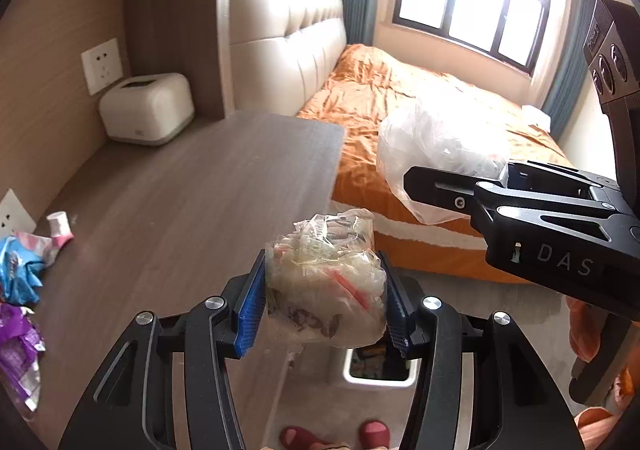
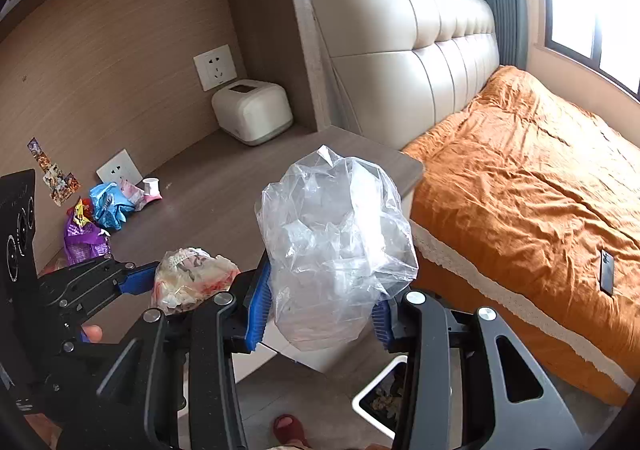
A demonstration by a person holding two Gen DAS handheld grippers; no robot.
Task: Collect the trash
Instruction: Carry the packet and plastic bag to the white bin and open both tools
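Note:
My left gripper is shut on a crumpled clear wrapper with red stripes and brown print, held in the air past the desk's front edge. My right gripper is shut on a bulky crumpled clear plastic bag, held beside the left one, over the gap between the desk and the bed. A white bin with rubbish inside stands on the floor below both grippers. More trash lies at the left of the desk: a blue wrapper, a purple wrapper and a small white bottle.
The grey wooden desk has a white tissue box at its back corner and wall sockets behind it. To the right is a bed with an orange cover and a dark phone on it. A person's red slippers stand near the bin.

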